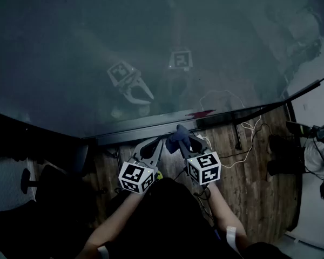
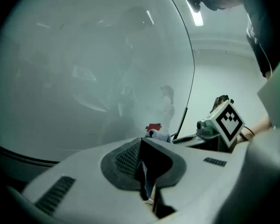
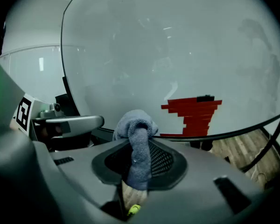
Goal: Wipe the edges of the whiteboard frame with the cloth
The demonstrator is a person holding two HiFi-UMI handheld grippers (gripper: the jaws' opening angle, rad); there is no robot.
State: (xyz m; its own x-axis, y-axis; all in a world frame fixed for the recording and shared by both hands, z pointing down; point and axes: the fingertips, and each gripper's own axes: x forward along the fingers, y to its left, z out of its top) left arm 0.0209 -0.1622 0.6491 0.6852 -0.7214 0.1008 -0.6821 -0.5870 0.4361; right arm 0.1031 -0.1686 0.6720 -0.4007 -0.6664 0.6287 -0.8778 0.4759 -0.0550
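While the right gripper (image 3: 140, 160) clamps the blue cloth (image 3: 136, 125) between its jaws, the wad pokes out just ahead of them, near the whiteboard frame (image 1: 124, 131). Alongside it, the left gripper (image 2: 143, 171) sits closed on nothing.
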